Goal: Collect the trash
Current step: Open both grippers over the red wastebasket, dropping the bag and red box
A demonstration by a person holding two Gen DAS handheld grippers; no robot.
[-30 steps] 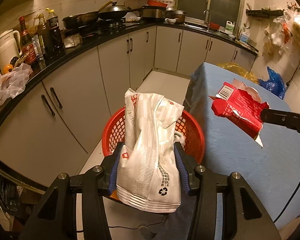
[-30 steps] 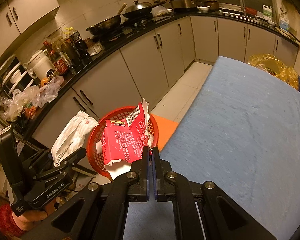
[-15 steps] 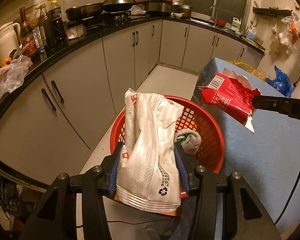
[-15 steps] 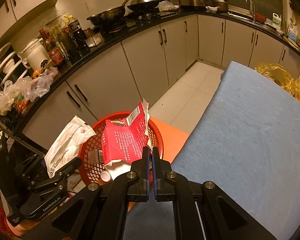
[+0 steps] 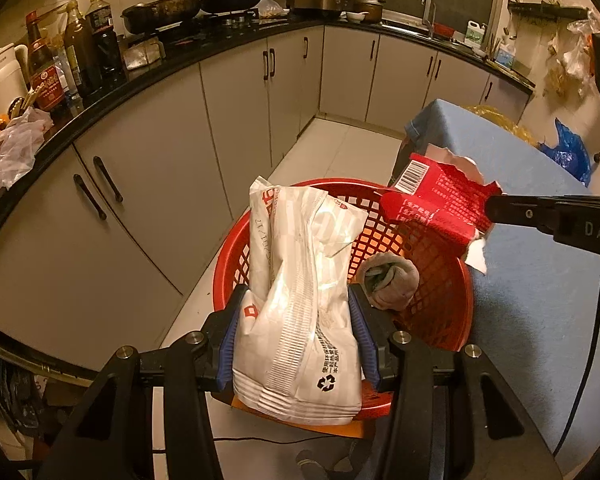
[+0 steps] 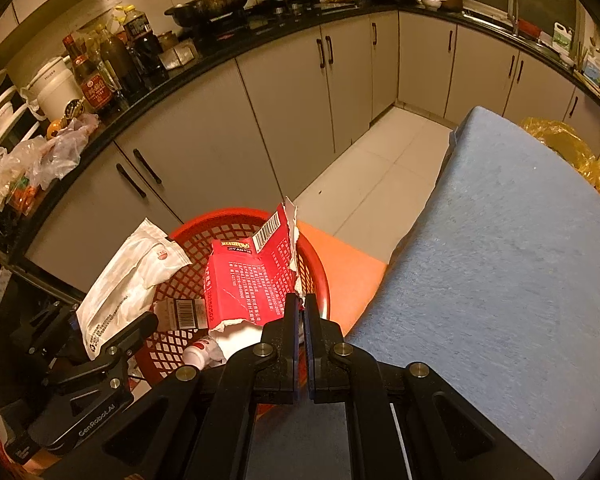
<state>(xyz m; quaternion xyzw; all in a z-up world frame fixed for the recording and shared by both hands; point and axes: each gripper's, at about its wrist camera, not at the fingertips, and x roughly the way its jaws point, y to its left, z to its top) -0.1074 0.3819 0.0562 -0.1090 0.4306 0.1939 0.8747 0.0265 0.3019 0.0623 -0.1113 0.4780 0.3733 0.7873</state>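
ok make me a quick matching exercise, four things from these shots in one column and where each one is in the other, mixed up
Things:
1. white bag
2. red torn packet
3. rolled grey sock
4. dark sauce bottles

Places:
A. lying inside the red basket
B. standing on the black counter
C. pinched in the right gripper
D. clamped in the left gripper

Pairs: 1-D, 2-C, 3-A, 4-B
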